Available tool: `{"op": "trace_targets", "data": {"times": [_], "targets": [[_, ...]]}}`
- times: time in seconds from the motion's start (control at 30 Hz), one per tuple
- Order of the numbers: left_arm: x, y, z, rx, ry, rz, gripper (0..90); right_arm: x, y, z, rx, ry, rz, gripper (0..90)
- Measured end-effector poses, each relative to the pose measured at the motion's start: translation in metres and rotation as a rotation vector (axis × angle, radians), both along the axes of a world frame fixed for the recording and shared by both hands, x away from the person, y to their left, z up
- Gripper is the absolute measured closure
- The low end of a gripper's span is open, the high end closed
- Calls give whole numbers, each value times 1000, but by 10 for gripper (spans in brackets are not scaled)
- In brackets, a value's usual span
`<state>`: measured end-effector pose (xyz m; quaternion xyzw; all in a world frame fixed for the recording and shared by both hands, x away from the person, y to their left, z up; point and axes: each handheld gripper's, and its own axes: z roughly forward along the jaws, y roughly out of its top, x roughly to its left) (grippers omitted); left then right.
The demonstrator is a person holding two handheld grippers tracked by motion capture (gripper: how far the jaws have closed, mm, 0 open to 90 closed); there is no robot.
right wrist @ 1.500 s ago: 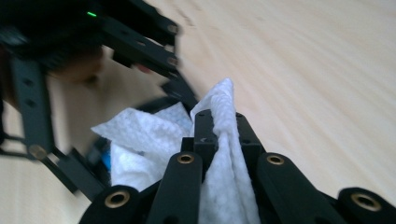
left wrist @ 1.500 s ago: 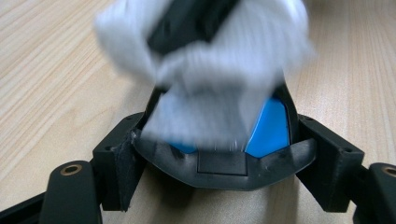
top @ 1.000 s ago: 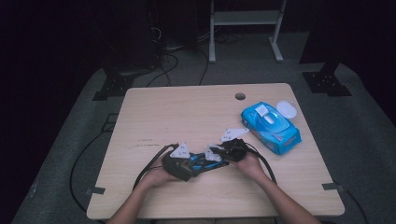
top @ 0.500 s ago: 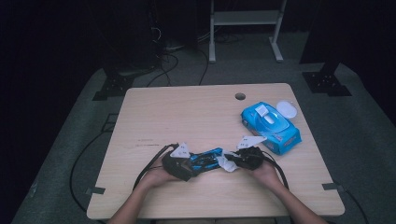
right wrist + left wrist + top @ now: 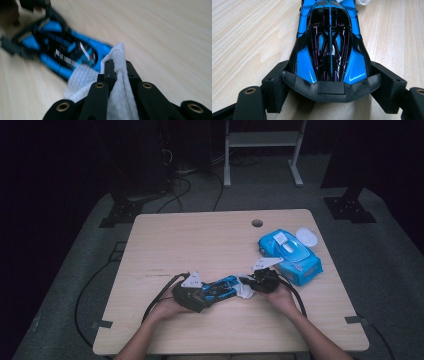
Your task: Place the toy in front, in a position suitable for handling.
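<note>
A blue and black toy car lies on the wooden table, near the front. My left gripper is shut on its rear end; in the left gripper view the two jaws press on the car at both sides of the black rear wing, left gripper. My right gripper is shut on a white wipe at the car's nose. In the right gripper view the wipe hangs folded out of the right gripper and touches the blurred car.
A blue pack of wipes lies right behind the right hand, its white lid flipped open. A round cable hole sits near the table's far edge. Cables trail from both grippers toward the front edge.
The right gripper has slid the wipe to the right along the car, from its middle toward its nose. The left gripper and the car have stayed put.
</note>
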<state>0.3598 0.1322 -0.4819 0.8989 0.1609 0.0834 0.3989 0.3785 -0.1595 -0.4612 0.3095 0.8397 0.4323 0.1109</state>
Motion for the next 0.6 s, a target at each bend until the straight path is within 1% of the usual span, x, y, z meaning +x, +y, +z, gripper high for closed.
{"op": "trace_targets", "data": {"times": [0.07,0.13,0.17,0.2,0.23,0.27,0.33,0.4,0.5,0.53,0.57,0.6], "targets": [[0,0,0,0,0,0,239,7,8,2,30,3,0,834],[0,0,0,1,0,2,239,11,18,3,36,8,11,834],[0,0,0,1,0,2,239,12,24,2,46,13,18,834],[0,0,0,1,2,2,239,12,27,1,47,20,24,834],[0,0,0,2,2,1,239,10,31,-2,24,21,41,834],[0,0,0,7,1,-3,239,7,31,-3,20,6,42,834],[1,1,1,7,2,-4,239,3,26,-3,29,14,47,834],[1,0,1,11,7,-1,238,-4,20,-4,19,11,45,833],[1,-1,1,14,9,2,238,-14,16,-3,-1,13,60,831],[1,-1,2,20,10,2,237,-17,15,-3,3,8,64,831],[1,-2,3,29,15,5,237,-18,14,-3,5,13,66,830],[1,-2,4,46,20,5,235,-19,13,-3,10,14,66,830]]}}
